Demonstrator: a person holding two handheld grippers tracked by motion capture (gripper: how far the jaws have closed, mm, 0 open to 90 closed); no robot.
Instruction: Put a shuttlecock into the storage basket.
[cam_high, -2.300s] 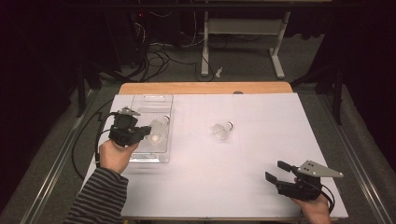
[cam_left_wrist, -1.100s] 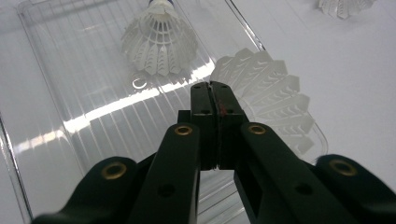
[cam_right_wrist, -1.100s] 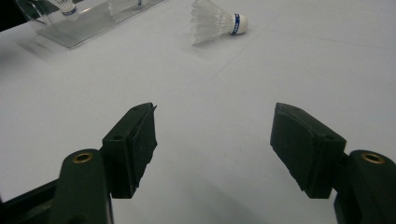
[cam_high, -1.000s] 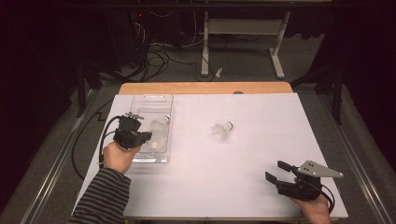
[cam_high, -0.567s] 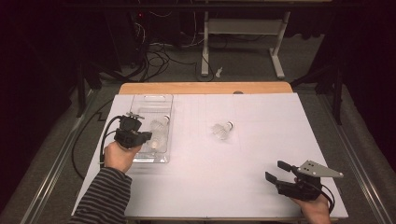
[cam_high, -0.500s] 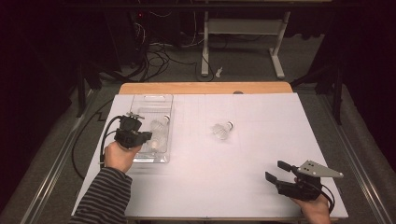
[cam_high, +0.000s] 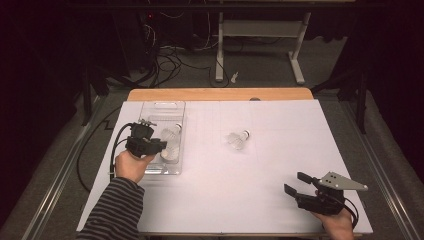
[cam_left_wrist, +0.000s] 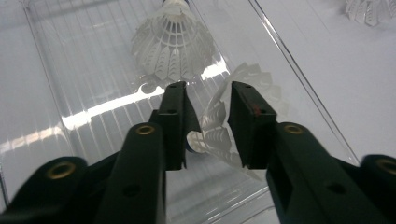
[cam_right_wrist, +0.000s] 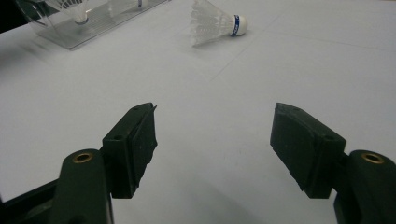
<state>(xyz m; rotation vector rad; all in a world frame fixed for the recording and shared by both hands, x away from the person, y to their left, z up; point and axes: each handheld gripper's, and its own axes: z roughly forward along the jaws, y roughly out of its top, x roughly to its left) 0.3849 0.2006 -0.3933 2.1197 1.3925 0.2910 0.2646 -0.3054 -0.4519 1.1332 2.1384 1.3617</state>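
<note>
My left gripper (cam_high: 157, 146) reaches over the near part of a clear plastic tray (cam_high: 161, 110). Its jaws have just been opening and now stand apart (cam_left_wrist: 208, 91). A white shuttlecock (cam_left_wrist: 215, 126) lies loose between them on the tray floor. A second shuttlecock (cam_left_wrist: 173, 44) lies farther along the tray (cam_left_wrist: 70, 70), cork end away from me. A third shuttlecock (cam_high: 238, 139) with a blue band rests on the white table sheet mid-table, also seen ahead of my right gripper (cam_right_wrist: 215, 22). That right gripper (cam_high: 296, 183) rests open at the near right with nothing between its jaws (cam_right_wrist: 215, 130).
The white sheet (cam_high: 260, 175) covers the table, with a wooden strip (cam_high: 215, 94) along its far edge. The left gripper's cable (cam_high: 116, 145) loops off the table's left side. Beyond the table are floor cables and a stand's legs (cam_high: 220, 60).
Since the oldest frame my left hand has drawn a little toward the tray's near end, then stayed nearly still. The right gripper has not moved.
</note>
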